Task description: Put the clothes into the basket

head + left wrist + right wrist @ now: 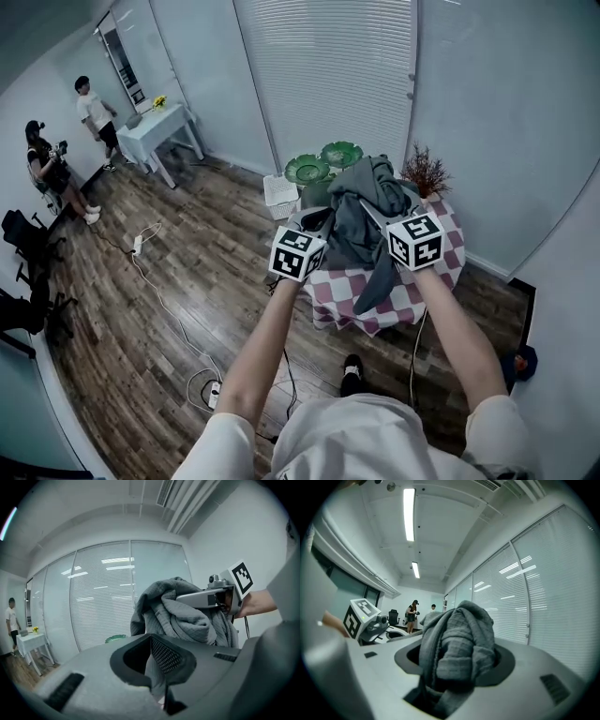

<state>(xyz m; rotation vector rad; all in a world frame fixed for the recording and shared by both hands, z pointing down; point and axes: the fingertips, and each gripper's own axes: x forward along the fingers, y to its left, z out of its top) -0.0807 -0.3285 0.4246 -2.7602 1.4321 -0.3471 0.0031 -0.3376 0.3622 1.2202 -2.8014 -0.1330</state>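
Holding the grey garment point(354, 239) mid-frame, left tongs point(322, 223) and right tongs point(373, 211) both clamped on it above the counter point(431, 267); the basket point(280, 195) lies left, nearer my left tongs.

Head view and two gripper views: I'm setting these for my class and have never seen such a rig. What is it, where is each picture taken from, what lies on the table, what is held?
No robot: a person holds a gripper in each hand. One camera sits on the person's head, looking down; one rides on each gripper. The left gripper and the right gripper both clamp one grey garment, lifted above a table with a checked cloth. Green plates and a dried plant sit at its far edge; a white basket sits beside it.
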